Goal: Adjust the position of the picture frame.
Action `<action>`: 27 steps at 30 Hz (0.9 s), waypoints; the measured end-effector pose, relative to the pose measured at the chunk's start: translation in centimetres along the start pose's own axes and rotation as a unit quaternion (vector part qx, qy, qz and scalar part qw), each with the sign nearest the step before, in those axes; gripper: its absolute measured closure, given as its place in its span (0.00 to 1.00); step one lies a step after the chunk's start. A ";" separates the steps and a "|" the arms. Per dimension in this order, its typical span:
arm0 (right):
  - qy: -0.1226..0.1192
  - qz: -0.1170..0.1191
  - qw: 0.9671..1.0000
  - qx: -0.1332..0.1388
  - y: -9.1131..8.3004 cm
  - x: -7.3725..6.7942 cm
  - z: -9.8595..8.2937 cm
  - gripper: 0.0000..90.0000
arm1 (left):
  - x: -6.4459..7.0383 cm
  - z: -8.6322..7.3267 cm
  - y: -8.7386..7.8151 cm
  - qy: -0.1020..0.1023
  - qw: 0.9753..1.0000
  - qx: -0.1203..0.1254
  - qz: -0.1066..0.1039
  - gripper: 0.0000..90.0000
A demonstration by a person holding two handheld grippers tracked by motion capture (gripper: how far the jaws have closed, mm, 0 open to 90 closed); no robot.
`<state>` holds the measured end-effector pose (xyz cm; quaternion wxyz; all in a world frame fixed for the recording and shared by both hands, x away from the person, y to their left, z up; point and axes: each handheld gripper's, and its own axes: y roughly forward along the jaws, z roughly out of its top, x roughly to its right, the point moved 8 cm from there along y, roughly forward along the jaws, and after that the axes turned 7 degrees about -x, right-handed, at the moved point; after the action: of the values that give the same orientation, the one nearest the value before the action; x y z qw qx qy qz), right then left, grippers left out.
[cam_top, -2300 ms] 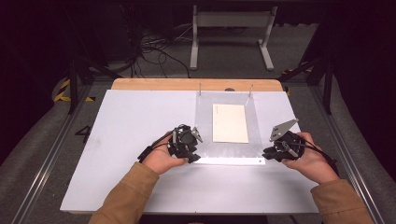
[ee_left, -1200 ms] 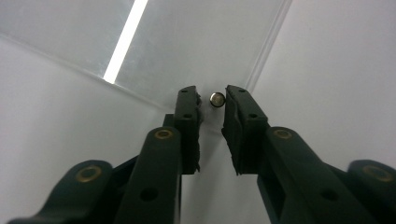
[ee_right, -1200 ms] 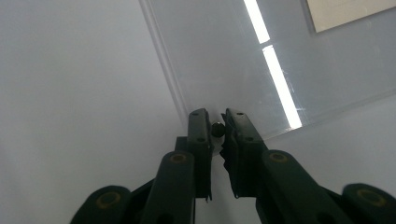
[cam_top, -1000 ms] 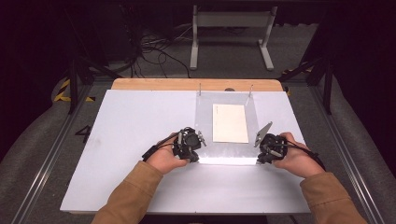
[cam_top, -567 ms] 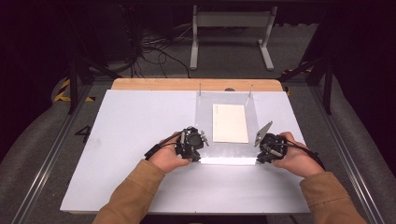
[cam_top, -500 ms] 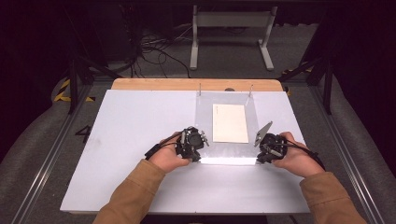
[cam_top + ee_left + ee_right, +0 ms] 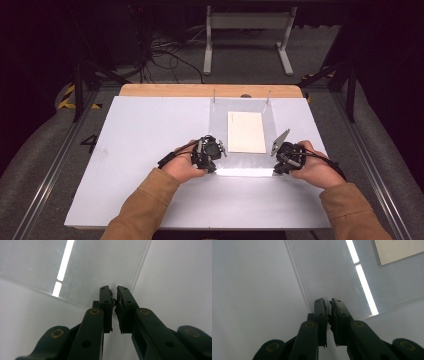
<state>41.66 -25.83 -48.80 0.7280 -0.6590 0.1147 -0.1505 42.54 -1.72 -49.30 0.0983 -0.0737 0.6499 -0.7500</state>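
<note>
**A:** How did the left tongs (image 7: 113, 291) stand?

**B:** Their jaws were drawn nearly together, with only a thin slit between them, and the tips sat at the near left corner of the clear sheet (image 7: 100, 262). Whether they pinched the sheet's edge, I could not tell. In the high view the left tongs (image 7: 216, 152) lay at that same corner, with the left hand (image 7: 184, 165) behind them.

**A:** And the right tongs (image 7: 327, 301)?

**B:** Much the same: jaws almost shut, a narrow gap showing, tips at the sheet's near right corner. Again, I could not tell whether they gripped the clear sheet (image 7: 329, 270). From above, the right tongs (image 7: 280, 159) sat at that corner, with a grey plate tilted up over them and the right hand (image 7: 315, 167) wrapped around the grip.

**A:** Where was the sheet itself?

**B:** The clear sheet (image 7: 245, 162) lay flat on the white desk (image 7: 145, 130), right of centre, its near edge running between the two tongs and catching a bright strip of light. A cream card (image 7: 246, 131) rested within the sheet's outline, nearer its far end, well apart from both tongs. Two thin metal pins (image 7: 214, 95) stood at the sheet's far corners, just before a wooden strip (image 7: 165, 90) along the desk's far edge.
</note>
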 end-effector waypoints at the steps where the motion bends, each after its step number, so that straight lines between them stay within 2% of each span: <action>1: -0.001 0.000 1.000 -0.001 0.0 0.0 0.0 0.91 | 0.0 0.0 0.0 0.003 1.000 -0.003 0.002 0.93; 4: -0.001 0.002 1.000 -0.003 0.0 -0.1 0.1 0.92 | 0.0 0.0 -0.1 0.001 1.000 -0.004 -0.004 0.93; 9: -0.005 0.002 1.000 -0.002 0.0 -0.1 0.2 0.92 | 0.0 0.0 0.0 0.008 1.000 0.006 0.001 0.93; 10: -0.005 0.003 1.000 0.001 0.0 -0.1 0.2 0.92 | 0.1 -0.1 -0.1 0.010 1.000 -0.001 0.003 0.93; 16: -0.015 0.007 1.000 0.004 0.0 -0.7 0.5 0.94 | 0.6 -0.9 -0.2 0.017 1.000 0.007 -0.011 0.93; 17: -0.016 0.016 1.000 0.022 -0.2 -1.0 0.9 1.00 | 0.9 -1.0 -0.2 0.021 1.000 0.011 -0.016 0.93; 18: -0.017 0.035 0.998 0.054 -0.7 -1.6 1.6 1.00 | 1.1 -1.2 -0.2 0.021 1.000 0.013 -0.016 0.93; 20: -0.024 0.018 0.999 0.045 -1.1 -1.8 1.8 1.00 | 1.5 -1.6 -0.2 0.018 1.000 0.012 -0.013 0.93; 21: -0.030 0.011 0.999 0.027 -0.9 -2.0 1.7 1.00 | 1.5 -1.7 -0.2 0.021 1.000 0.010 -0.010 0.93; 23: -0.032 0.007 0.999 0.013 -0.8 -2.1 1.1 1.00 | 1.7 -1.9 -0.2 0.020 1.000 0.009 -0.009 0.93; 27: -0.025 0.019 0.999 0.032 -1.4 -2.5 0.2 1.00 | 2.3 -2.4 -0.3 0.031 1.000 0.001 -0.007 0.93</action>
<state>39.34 -24.80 -47.43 0.7542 -0.6364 0.1039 -0.1240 39.74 0.07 -49.36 0.0734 -0.0549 0.6513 -0.7533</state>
